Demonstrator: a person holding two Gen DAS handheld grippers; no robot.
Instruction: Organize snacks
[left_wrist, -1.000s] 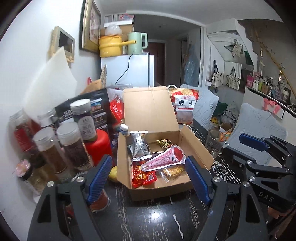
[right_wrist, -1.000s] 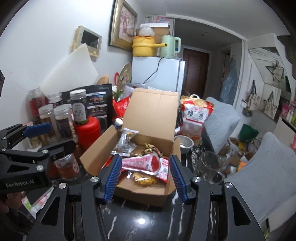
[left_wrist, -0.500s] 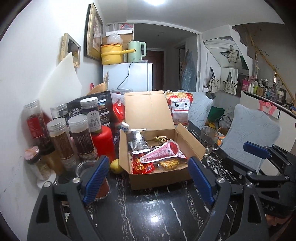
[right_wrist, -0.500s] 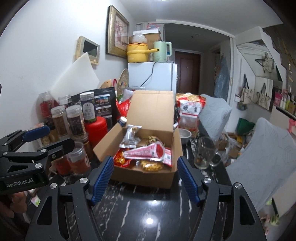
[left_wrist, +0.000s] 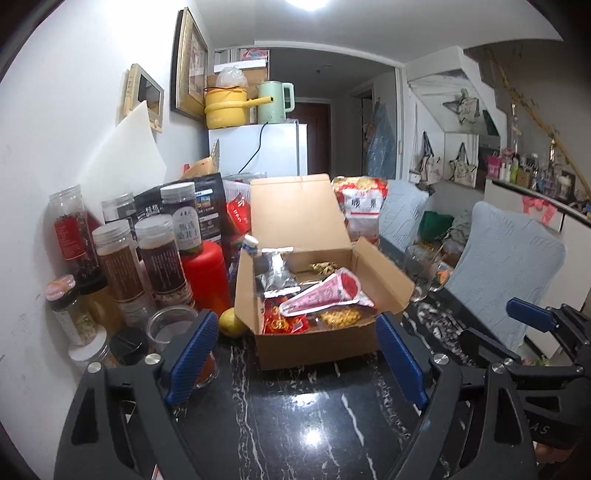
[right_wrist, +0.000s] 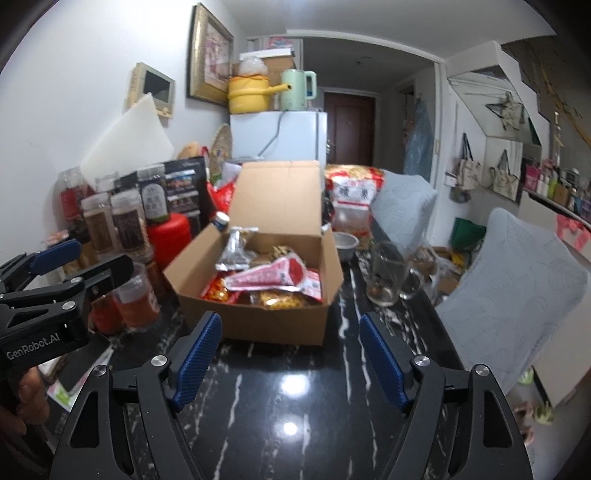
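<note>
The cardboard box (left_wrist: 317, 332) sits open on the black marble table (left_wrist: 295, 424), lid flap upright at the far side, snack packets piled inside. Both grippers hang short of its near wall, empty: the left gripper (left_wrist: 295, 354) and the right gripper (right_wrist: 291, 354) each have their fingers spread wide apart. This looks like a pause between placements or the end of packing. The red cone-shaped packet (left_wrist: 325, 293) lies on top, long axis running left-near to right-far, wide end pointing far-right. Next would likely be fetching another snack or folding the lid down.
</note>
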